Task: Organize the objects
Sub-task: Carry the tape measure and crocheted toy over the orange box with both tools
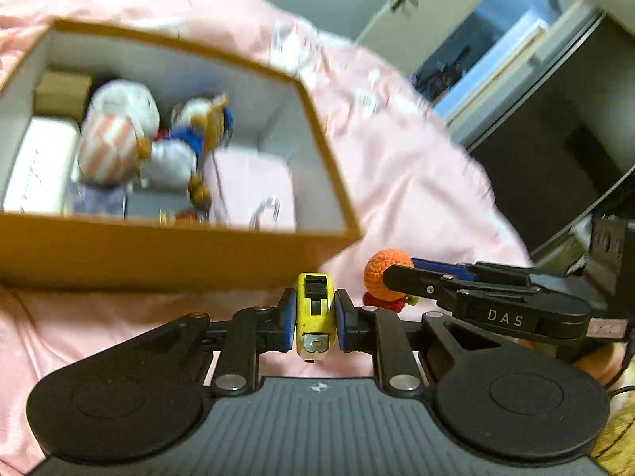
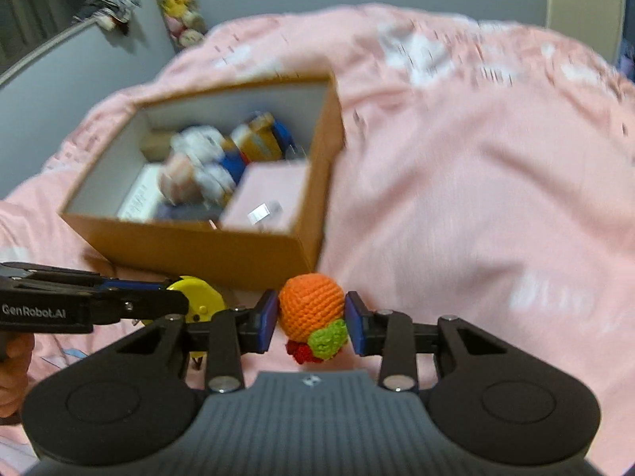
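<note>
Above a pink bedspread (image 2: 476, 178), the left gripper (image 1: 315, 315) pinches a yellow tape measure (image 1: 315, 309) between its fingers; the right gripper (image 2: 311, 317) pinches an orange crocheted toy (image 2: 311, 305). A cardboard box (image 2: 190, 248) (half filled, contents blurred) sits just beyond.

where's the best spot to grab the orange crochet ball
Grip the round orange body across its widest part, from its two sides, as the right gripper does. The green and red bits underneath are small and lumpy, so leave them free.
</note>
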`<state>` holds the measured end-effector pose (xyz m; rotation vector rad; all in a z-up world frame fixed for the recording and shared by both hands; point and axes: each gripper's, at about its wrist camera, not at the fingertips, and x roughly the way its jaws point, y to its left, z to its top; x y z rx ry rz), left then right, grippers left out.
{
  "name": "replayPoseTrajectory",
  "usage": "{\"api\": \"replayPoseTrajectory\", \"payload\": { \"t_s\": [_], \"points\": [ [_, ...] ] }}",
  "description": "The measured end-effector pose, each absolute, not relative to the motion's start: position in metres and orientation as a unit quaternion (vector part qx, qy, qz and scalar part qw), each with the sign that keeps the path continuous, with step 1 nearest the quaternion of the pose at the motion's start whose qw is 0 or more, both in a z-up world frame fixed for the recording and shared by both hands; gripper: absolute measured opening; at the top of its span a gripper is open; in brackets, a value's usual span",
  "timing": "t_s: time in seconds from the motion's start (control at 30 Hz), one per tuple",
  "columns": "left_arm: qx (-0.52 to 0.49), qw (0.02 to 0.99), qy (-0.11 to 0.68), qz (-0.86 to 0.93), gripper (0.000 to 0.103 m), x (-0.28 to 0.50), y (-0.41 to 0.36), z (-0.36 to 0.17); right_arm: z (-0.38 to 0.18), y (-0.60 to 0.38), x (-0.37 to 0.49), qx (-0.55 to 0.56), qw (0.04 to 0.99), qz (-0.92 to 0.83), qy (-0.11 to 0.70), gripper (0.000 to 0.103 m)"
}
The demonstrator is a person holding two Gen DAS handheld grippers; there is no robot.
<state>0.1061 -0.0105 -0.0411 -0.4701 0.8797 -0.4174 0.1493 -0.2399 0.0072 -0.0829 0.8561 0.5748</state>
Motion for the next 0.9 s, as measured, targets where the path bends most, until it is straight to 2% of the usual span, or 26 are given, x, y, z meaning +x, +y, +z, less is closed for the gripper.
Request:
{"api": "replayPoseTrajectory", "payload": {
  "t_s": [0.2,0.37,0.9],
  "points": [
    [-0.25,0.868,0.381,-0.198,0.022,0.13,0.004,-0.006,0.048,-0.219,0.166,-0.073,0.871,0.315,0.37,0.038],
    [-0.237,0.885,0.36,-0.175,0.022,0.161,0.017,0.01,0.055,-0.184,0.196,-0.151,0.867,0.34,0.332,0.038],
    [-0.228,0.874,0.398,-0.161,0.022,0.251,0.03,-0.022,-0.017,-0.092,0.282,-0.405,0.774,0.388,0.293,0.038]
  ]
}}
